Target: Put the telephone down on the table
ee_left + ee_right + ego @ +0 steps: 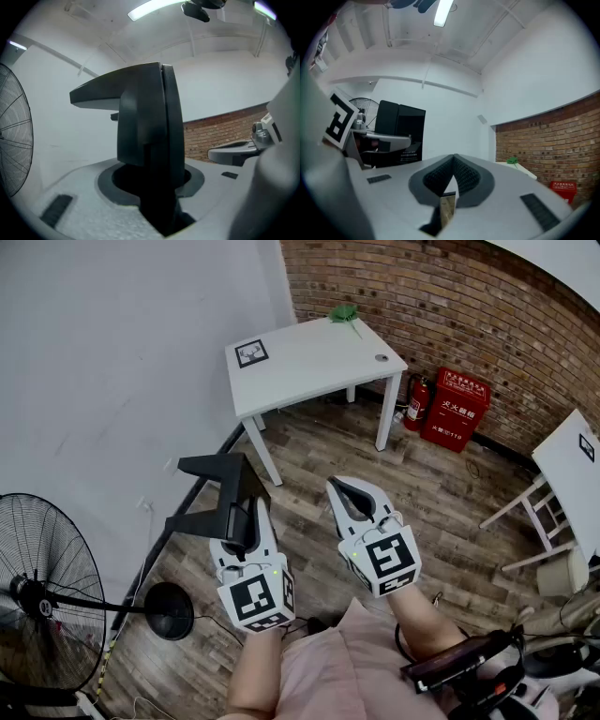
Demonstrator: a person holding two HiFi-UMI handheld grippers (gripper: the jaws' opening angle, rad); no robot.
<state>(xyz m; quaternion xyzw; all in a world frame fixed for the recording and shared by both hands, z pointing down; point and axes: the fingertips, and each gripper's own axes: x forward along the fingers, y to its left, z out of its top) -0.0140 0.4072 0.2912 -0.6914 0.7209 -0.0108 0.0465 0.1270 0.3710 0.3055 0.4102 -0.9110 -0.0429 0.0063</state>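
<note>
The telephone (223,491) is a black angular set, held in the air over the wooden floor with my left gripper (242,517) shut on its lower part. In the left gripper view the telephone (146,126) stands upright between the jaws and fills the middle. My right gripper (341,487) is beside it on the right, shut with nothing in it; in its own view the right gripper (451,164) has its pads closed tip to tip. The telephone (399,132) also shows at that view's left. The white table (314,367) stands ahead, beyond both grippers.
On the table lie a square marker tag (251,353), a green object (344,313) and a small round thing (381,358). A fire extinguisher (415,401) and a red box (456,409) stand by the brick wall. A standing fan (45,589) is at the left and a second white table (574,465) at the right.
</note>
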